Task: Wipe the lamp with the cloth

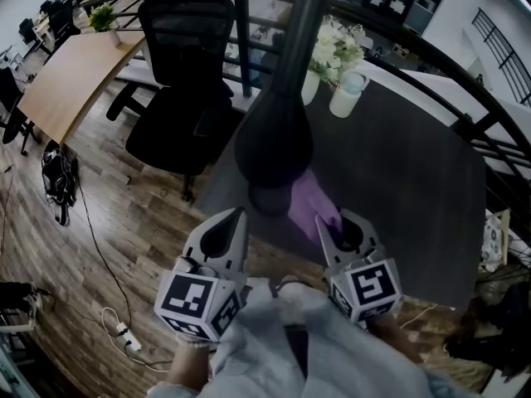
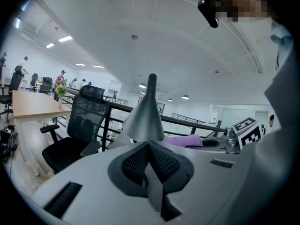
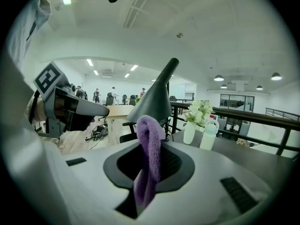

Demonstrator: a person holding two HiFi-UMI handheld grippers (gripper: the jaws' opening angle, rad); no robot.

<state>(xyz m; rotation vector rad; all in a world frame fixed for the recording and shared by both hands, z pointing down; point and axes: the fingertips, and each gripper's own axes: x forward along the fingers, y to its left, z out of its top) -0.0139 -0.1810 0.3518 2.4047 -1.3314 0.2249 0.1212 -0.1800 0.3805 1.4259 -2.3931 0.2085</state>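
Observation:
The lamp (image 1: 274, 139) stands on the near left part of the dark table, with a dark cone shade and a thin stem rising behind it. My right gripper (image 1: 328, 226) is shut on the purple cloth (image 1: 311, 206), which lies just right of the shade's lower rim. In the right gripper view the cloth (image 3: 149, 158) hangs folded between the jaws, and the lamp (image 3: 154, 102) rises right behind it. My left gripper (image 1: 232, 218) is below and left of the shade, its jaws shut on nothing. The left gripper view shows the shade (image 2: 143, 118) close ahead and the cloth (image 2: 185, 141) to its right.
A vase of white flowers (image 1: 332, 52) and a white bottle (image 1: 347, 94) stand at the far side of the black table (image 1: 398, 164). A black office chair (image 1: 178, 81) sits left of the table. A wooden desk (image 1: 75, 73) and floor cables (image 1: 120, 330) lie further left.

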